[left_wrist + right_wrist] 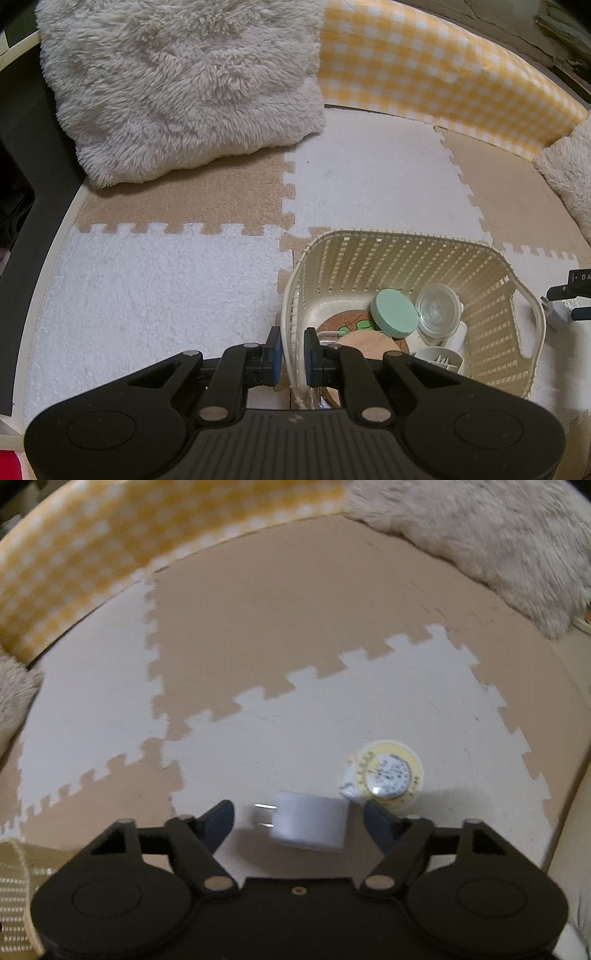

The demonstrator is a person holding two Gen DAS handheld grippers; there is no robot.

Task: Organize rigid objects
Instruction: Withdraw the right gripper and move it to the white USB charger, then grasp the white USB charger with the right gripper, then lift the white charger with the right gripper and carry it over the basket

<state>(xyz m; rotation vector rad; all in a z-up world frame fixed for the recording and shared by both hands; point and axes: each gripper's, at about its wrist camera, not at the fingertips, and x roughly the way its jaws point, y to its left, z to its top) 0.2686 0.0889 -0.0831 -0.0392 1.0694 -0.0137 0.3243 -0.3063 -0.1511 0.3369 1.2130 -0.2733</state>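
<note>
1. Basket (498, 280), cream plastic lattice, standing on the puzzle-mat floor (166, 288) at the junction of white and tan tiles. Its near-left wall sits between the pads of the left tongs (293, 349), which pinch it, one pad outside and one inside.
2. Basket contents: mint-green round lid (394, 313), clear plastic cup (439, 312) beside it, cork coaster with green print (349, 325), round wooden disc (369, 343), grey-white box (441, 361). Several overlap; exact stacking cannot be told.
3. White plug adapter (310, 825), two metal prongs pointing left, lying on a white tile between the fingers of the right tongs (298, 821), which are spread wide and not touching it. View blurred.
4. Round yellow-rimmed container with printed label (388, 773), on the same tile, just beyond the adapter.
5. Surroundings: shaggy cream cushion (177, 85); yellow gingham bolster (443, 70) along the far edge.
</note>
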